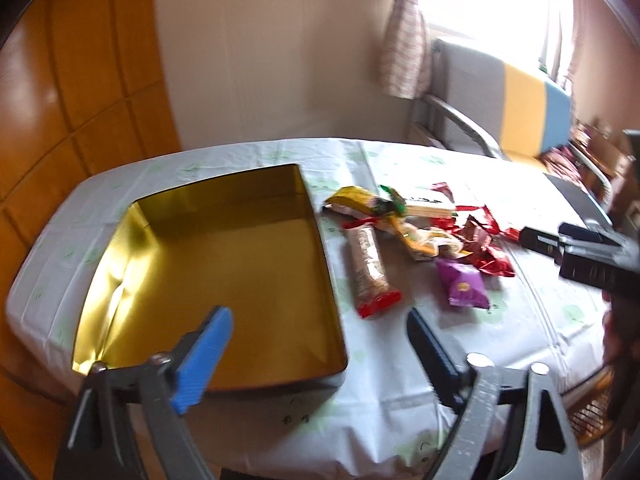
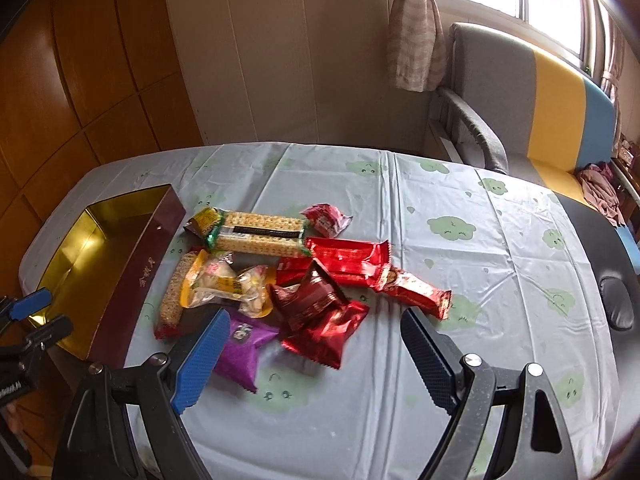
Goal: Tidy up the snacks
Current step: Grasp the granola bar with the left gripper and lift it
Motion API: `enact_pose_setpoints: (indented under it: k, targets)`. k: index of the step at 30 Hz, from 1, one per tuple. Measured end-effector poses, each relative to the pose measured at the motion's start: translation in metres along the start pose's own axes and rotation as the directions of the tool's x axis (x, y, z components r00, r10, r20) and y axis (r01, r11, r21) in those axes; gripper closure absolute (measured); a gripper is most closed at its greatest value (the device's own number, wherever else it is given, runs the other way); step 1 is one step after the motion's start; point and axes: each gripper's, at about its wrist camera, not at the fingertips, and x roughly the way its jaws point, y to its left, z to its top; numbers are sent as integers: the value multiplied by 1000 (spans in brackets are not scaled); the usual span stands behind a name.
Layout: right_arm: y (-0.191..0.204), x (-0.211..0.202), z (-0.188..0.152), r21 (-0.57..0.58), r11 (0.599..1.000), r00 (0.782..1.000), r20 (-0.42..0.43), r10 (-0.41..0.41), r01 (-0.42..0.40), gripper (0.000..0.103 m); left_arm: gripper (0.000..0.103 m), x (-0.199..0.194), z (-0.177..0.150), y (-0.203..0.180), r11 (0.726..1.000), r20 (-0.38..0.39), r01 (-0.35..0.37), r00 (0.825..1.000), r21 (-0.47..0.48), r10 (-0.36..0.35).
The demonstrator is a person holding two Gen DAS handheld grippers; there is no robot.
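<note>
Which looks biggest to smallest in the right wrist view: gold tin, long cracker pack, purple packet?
1. gold tin
2. long cracker pack
3. purple packet, though it lies nearer the camera and part-hidden, so its rank against the crackers is unsure.

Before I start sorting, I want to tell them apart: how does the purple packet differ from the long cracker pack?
The purple packet is short, pillow-shaped and opaque; the cracker pack is long and flat, with pale crackers showing through its clear wrap. The purple packet lies at the near edge of the pile, beside the right gripper; the cracker pack lies at the far edge. Both rest on the tablecloth, outside the gold tin.
</note>
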Motion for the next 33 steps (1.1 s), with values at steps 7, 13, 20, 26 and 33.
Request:
enact_pose_setpoints:
  k: [7,13,20,26,33]
  targets:
    - [-42,27,1,33,999,992,-128,-8,12,14,68,40,41,-2,993,-155,119,981,-8,-119]
    - [-44,26,3,59,998,990,-131,46,-39,14,81,80,63,-30,987,-254,135,961,89,-108]
    - [-42,19,8,67,995,993,-92,77,-71,14,85,133,69,-64,975,-373,118,927,190,-40]
    - [-39,21,7,54,995,991,-98,86,-81,17,85,157,71,-71,965,-377,74,926,250,27]
    - [-43,20,6,75,993,991,-89,96,-89,18,86,146,64,-79,950,-336,87,942,301,20]
